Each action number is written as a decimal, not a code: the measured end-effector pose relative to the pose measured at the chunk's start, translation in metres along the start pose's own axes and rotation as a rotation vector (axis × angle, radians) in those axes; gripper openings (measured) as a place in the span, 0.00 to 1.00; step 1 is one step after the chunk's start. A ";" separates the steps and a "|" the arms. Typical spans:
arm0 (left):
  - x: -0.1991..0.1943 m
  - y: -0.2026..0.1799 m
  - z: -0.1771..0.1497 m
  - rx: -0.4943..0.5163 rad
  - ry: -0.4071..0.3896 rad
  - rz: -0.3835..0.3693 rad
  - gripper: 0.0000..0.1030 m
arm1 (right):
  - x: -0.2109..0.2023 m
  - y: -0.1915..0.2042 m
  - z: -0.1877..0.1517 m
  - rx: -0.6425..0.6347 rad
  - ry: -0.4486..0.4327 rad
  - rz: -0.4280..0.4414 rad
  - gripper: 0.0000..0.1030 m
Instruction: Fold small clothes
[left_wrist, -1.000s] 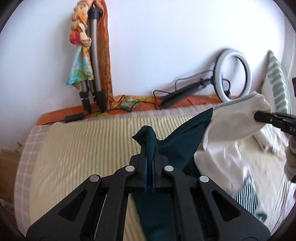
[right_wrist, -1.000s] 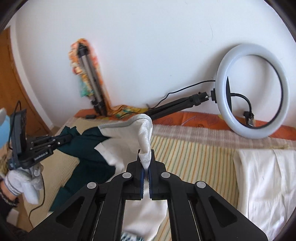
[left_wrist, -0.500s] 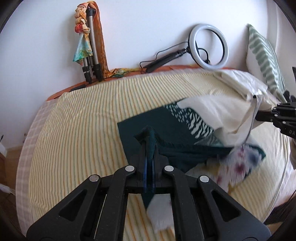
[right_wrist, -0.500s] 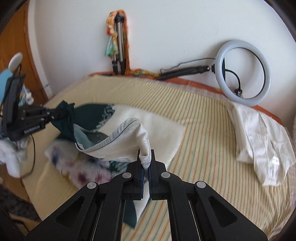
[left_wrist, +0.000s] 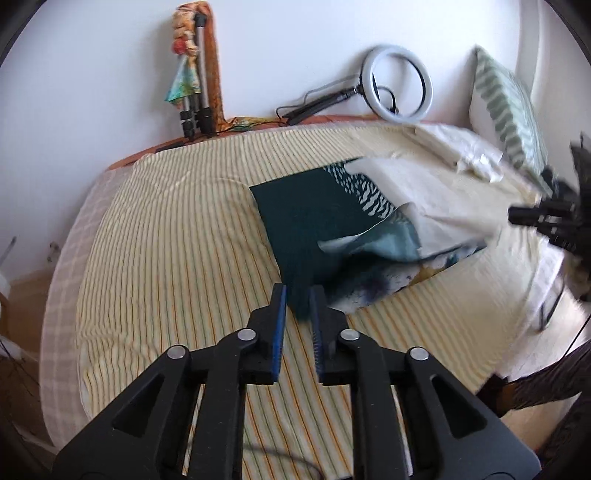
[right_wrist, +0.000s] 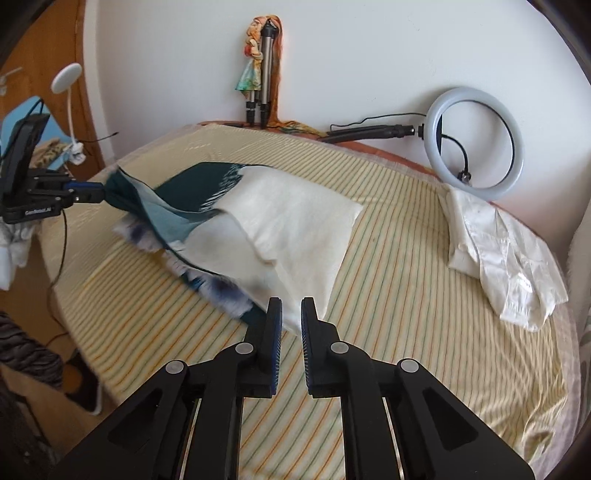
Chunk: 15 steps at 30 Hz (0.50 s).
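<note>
A small garment, dark green (left_wrist: 306, 221) on one side and cream (right_wrist: 295, 221) on the other, lies doubled over on the striped bed sheet (left_wrist: 166, 240), its upper layer still blurred and settling. My left gripper (left_wrist: 297, 295) hovers at the near green corner. Its jaws are opening, and the green corner sits loosely in the gap without being pinched. My right gripper (right_wrist: 291, 308) is at the near cream corner. Its jaws are opening too, with the cream edge lying between them unpressed. Each view shows the other gripper: the right gripper (left_wrist: 543, 218) and the left gripper (right_wrist: 55, 192).
A folded white shirt (right_wrist: 498, 251) lies at the right of the bed. A ring light (right_wrist: 476, 144) and a tripod (left_wrist: 195, 74) draped with colourful cloth lean on the back wall. A green-striped pillow (left_wrist: 506, 107) stands far right. The bed's near edge drops to the floor.
Both grippers pulled back toward the near edge and came down, laying the lifted garment over onto the sheet. Their jaws, shut on its corners before, now stand apart.
</note>
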<state>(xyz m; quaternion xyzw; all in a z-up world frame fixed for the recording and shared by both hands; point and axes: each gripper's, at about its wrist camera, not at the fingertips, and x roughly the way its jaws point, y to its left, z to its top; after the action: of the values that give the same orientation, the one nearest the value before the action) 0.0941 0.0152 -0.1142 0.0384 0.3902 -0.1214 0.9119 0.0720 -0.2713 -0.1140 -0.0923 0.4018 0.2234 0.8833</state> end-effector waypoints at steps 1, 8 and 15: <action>-0.004 0.003 0.000 -0.021 -0.013 -0.005 0.17 | -0.002 -0.003 0.000 0.041 0.004 0.020 0.19; 0.007 0.003 0.014 -0.057 -0.026 0.013 0.23 | 0.010 -0.027 -0.001 0.297 0.054 0.137 0.39; 0.057 -0.034 0.022 0.075 0.041 -0.009 0.23 | 0.055 -0.029 -0.011 0.427 0.188 0.228 0.15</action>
<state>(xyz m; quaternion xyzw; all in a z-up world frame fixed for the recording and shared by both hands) 0.1392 -0.0325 -0.1389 0.0732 0.4043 -0.1391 0.9010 0.1097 -0.2827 -0.1630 0.1219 0.5279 0.2219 0.8107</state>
